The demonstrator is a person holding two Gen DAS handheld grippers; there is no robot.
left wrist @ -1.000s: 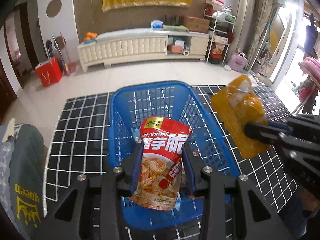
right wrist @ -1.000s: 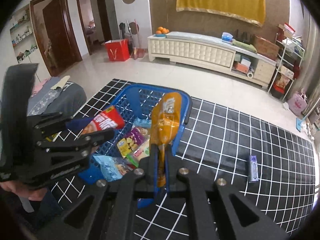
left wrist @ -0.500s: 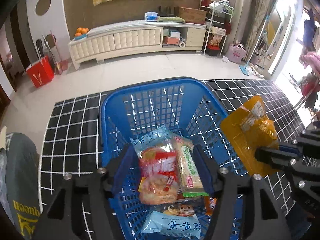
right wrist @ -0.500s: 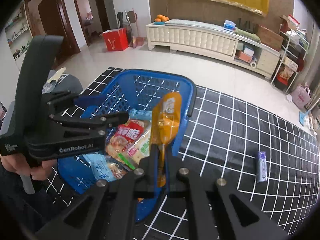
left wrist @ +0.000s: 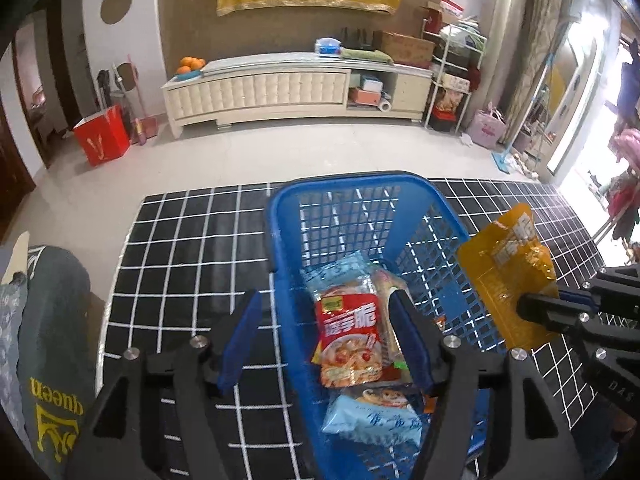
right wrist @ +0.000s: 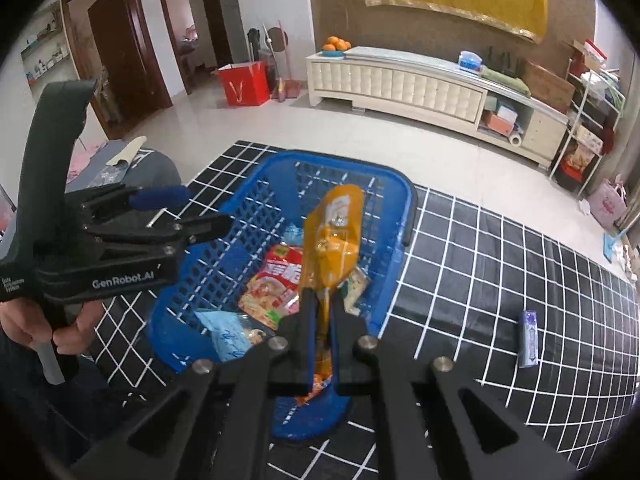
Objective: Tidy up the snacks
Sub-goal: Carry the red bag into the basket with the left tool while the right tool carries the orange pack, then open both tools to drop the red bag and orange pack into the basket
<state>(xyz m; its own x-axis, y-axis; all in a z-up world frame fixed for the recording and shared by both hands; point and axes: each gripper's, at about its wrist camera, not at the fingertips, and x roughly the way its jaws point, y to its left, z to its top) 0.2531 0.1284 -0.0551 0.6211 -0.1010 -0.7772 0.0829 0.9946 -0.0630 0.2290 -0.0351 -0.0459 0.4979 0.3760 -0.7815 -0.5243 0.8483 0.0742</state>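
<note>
1. Left gripper [left wrist: 326, 334]: matte black frame, blue finger pads [left wrist: 240, 336], silver screw heads.
2. Its side bears white "GenRobot.AI" lettering.
3. Right gripper [right wrist: 321, 304]: identical black frame, silver screws.

My right gripper [right wrist: 323, 312] covers the lower part of the orange packet [right wrist: 333, 236]. The packets in the blue basket [left wrist: 360, 196] overlap, so those underneath show only in part. Print on the small purple packet [right wrist: 529, 338] is too small to read. My left hand [right wrist: 36, 326] is cut off at the frame edge.
</note>
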